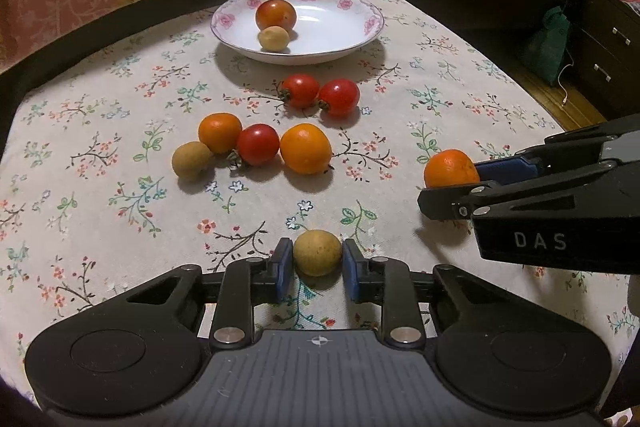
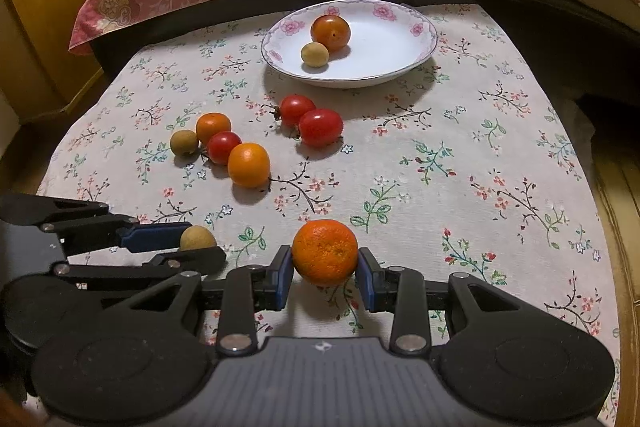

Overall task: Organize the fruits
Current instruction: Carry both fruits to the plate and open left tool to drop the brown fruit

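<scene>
Your left tongs (image 1: pixel 318 253) pinch a longan (image 1: pixel 317 252), your right tongs (image 2: pixel 325 253) an orange (image 2: pixel 325 251) — the plate (image 1: pixel 340 47) lies straight ahead, slightly nearer the left.

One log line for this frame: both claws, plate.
left claw: shut on longan | right claw: shut on tangerine | plate: two fruits

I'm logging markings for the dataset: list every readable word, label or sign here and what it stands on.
"DAS": white letters on the black body of the right tool, seen from the left wrist view.
Nothing else is readable; the small emblems on both tools' grey housings are symbols, not text.
</scene>
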`<state>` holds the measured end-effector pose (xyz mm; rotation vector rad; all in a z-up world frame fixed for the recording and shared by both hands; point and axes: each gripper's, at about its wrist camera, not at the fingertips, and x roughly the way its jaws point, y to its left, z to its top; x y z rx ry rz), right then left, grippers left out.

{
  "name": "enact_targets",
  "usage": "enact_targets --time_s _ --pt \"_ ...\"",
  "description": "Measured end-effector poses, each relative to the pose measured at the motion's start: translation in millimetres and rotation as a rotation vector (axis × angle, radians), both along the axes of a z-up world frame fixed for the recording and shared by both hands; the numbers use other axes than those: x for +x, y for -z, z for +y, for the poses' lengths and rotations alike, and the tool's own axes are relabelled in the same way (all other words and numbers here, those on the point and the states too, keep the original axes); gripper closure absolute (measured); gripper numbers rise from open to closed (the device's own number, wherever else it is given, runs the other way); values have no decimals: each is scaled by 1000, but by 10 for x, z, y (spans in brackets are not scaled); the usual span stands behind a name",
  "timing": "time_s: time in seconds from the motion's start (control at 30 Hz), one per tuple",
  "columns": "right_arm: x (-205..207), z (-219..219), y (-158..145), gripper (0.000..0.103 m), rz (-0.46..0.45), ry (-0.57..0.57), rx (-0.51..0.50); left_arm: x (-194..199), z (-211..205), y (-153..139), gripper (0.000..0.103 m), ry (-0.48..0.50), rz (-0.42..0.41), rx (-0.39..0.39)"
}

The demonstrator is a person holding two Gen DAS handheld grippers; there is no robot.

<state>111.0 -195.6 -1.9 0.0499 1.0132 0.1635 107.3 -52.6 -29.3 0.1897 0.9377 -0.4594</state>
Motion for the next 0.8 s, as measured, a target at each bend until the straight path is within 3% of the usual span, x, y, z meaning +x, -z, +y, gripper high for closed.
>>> enact_targets --time_s 0.8 --pt "128 103 -175 69 -58 -28 14 263 58 -291 69 -48 -80 -38"
